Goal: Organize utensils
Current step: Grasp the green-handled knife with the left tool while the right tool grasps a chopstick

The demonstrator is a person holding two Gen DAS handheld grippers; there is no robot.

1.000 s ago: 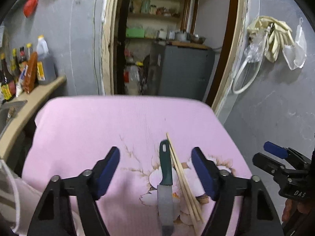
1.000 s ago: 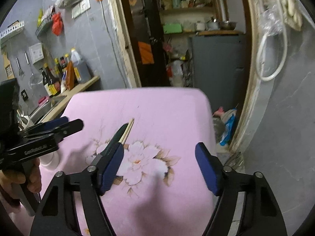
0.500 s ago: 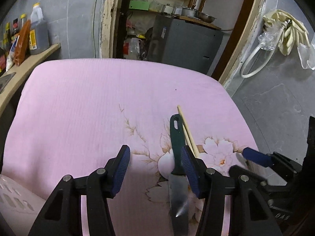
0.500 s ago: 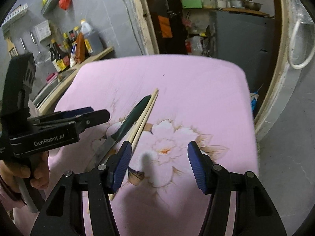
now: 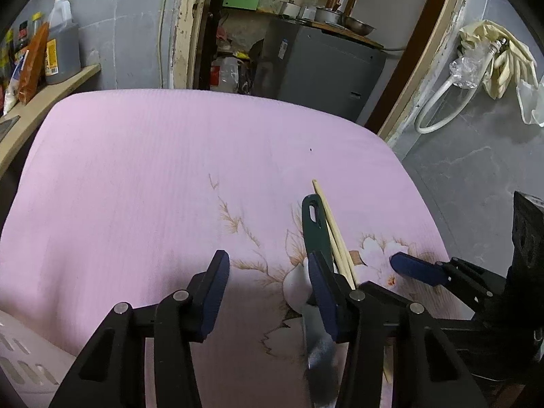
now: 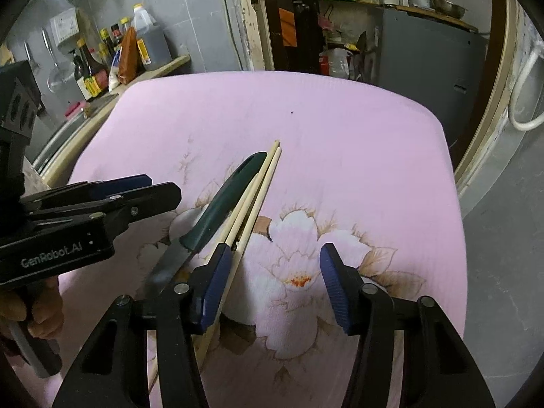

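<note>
A knife with a dark green handle lies on a pink flowered cloth. A pair of wooden chopsticks lies against its right side. My left gripper hangs low over the cloth, its jaws closing. Its right finger is above the knife, and only cloth lies between the pads. My right gripper is also closing. Its left finger is over the chopsticks, and only the printed flower lies between its pads. In the right wrist view the left gripper is beside the knife.
A white slotted basket shows at the lower left. Sauce bottles stand on a shelf to the left. Beyond the cloth's far edge are a doorway and a grey cabinet. A hose and gloves hang on the right wall.
Both grippers have sunk toward the cloth and closed in on the knife and chopsticks from either side. Both pairs of jaws have narrowed. The utensils have not moved.
</note>
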